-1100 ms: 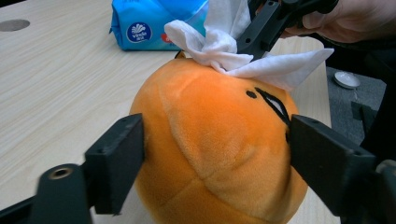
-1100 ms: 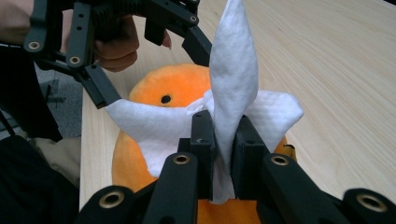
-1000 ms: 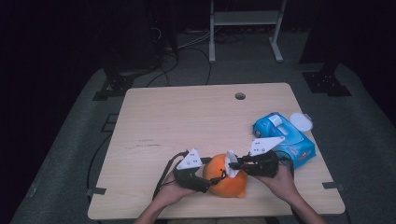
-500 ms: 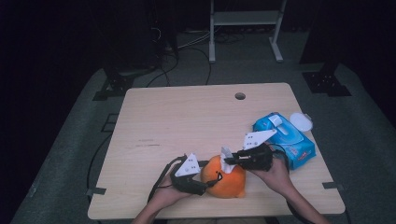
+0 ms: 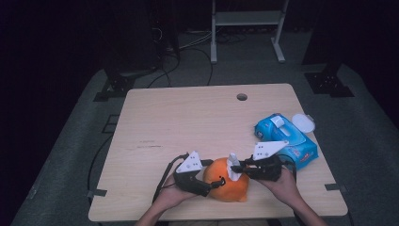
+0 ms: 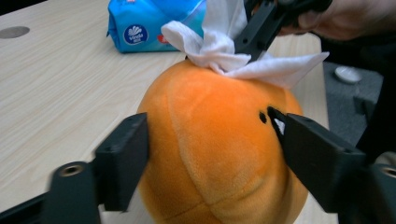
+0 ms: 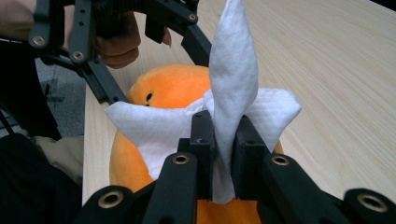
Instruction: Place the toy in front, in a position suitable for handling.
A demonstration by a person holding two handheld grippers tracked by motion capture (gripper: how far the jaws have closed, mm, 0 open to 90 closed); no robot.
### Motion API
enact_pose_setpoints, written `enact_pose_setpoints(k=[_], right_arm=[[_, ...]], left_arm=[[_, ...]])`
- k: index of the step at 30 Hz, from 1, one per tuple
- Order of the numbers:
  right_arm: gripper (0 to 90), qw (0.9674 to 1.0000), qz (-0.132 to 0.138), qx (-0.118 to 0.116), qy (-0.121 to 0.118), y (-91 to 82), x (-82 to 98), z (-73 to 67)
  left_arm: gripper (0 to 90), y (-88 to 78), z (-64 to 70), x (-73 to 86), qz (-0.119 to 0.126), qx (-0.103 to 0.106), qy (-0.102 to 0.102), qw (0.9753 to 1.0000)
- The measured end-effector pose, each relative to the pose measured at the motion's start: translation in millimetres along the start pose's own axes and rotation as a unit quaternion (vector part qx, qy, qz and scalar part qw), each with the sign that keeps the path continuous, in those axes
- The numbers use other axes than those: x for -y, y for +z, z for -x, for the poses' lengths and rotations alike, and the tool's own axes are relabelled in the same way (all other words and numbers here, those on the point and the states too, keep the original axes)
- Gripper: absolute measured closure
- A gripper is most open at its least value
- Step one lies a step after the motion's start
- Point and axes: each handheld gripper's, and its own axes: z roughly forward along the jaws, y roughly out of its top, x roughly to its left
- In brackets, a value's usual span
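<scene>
Left gripper (image 6: 212, 154) clamps the orange plush toy (image 6: 219, 149) steady at the surface's (image 5: 188, 122) near edge, so the right gripper (image 7: 223, 154), pinched tight on a white wipe (image 7: 231, 84), can rub its top.

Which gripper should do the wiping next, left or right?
Right. The right gripper is shut on the white wipe, which already lies on the orange plush toy. The left gripper clamps the toy's sides, steadying it.

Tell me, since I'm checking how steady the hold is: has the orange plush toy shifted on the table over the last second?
No. The orange plush toy sits at the same spot near the front edge, left of the blue wipes pack.
</scene>
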Motion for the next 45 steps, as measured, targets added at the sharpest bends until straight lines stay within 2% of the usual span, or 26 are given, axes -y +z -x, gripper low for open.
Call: enact_pose_setpoints(k=[4,7,10,12,15,19,22,25,28,30,31,33,34,36,37,40,42,45], right_arm=[[80.0,1.0000,-0.002,-0.009,0.002,6.8,-7.6,1.9],[80.0,0.9998,-0.003,-0.018,-0.006,15.7,-17.2,1.0],[80.1,0.9996,0.005,-0.029,-0.002,23.1,-23.8,1.6],[80.1,0.9995,0.005,-0.031,-0.004,27.3,-27.5,0.9],[80.2,0.9996,-0.004,-0.027,-0.002,30.1,-29.2,2.8],[80.1,0.9999,-0.005,-0.015,0.003,22.6,-22.3,7.5],[79.8,0.9999,-0.006,-0.006,0.014,12.7,-9.6,11.2],[79.4,0.9998,-0.002,-0.001,0.018,5.4,-0.1,9.1],[79.3,0.9996,-0.001,0.005,0.028,2.4,5.2,5.2],[79.3,0.9989,0.007,0.016,0.043,3.1,8.1,2.2],[79.3,0.9989,0.009,0.014,0.043,3.9,9.1,1.4],[79.3,0.9987,0.013,0.012,0.047,6.5,10.6,0.0],[79.2,0.9986,0.014,0.023,0.045,7.5,11.4,-1.9],[79.1,0.9977,0.026,0.034,0.053,9.4,13.7,-3.4],[79.2,0.9972,0.027,0.033,0.062,12.0,13.2,-2.7],[79.6,0.9961,0.028,0.031,0.078,18.8,4.6,1.3],[79.8,0.9956,0.035,0.022,0.084,23.1,-1.5,3.1],[80.0,0.9960,0.036,0.021,0.079,28.3,-5.8,2.4]], left_arm=[[32.6,-0.6,0.0,1.4,-0.008,-0.005,0.006,0.9999],[33.5,-1.5,2.2,2.5,-0.013,-0.012,0.010,0.9998],[33.9,-3.0,6.8,2.8,-0.020,-0.020,0.031,0.9992],[34.3,-2.9,8.4,3.1,-0.024,-0.024,0.037,0.9988],[35.2,-3.4,7.5,5.3,-0.026,-0.027,0.032,0.9988],[35.4,-5.6,3.6,9.6,-0.026,-0.020,0.022,0.9992],[35.3,-6.9,0.2,11.7,-0.028,-0.016,0.009,0.9995],[34.2,-6.5,1.9,9.3,-0.028,-0.014,0.011,0.9994],[22.9,-6.4,2.0,1.3,-0.026,-0.009,0.003,0.9996],[19.9,-5.3,3.1,-3.7,-0.014,-0.008,0.009,0.9998],[20.0,-3.9,3.4,-4.9,-0.013,-0.007,0.010,0.9998],[21.8,0.3,4.3,-5.7,-0.019,-0.010,0.018,0.9996],[22.9,1.8,4.1,-4.6,-0.022,-0.012,0.019,0.9995],[25.9,3.3,4.3,0.1,-0.031,-0.024,0.034,0.9987],[27.6,3.5,3.3,1.7,-0.031,-0.026,0.032,0.9987],[30.0,1.4,-4.5,7.5,-0.030,-0.022,0.008,0.9993],[31.1,-0.6,-8.5,11.6,-0.031,-0.021,-0.002,0.9993],[31.8,-3.7,-12.4,16.6,-0.031,-0.018,-0.010,0.9993]])
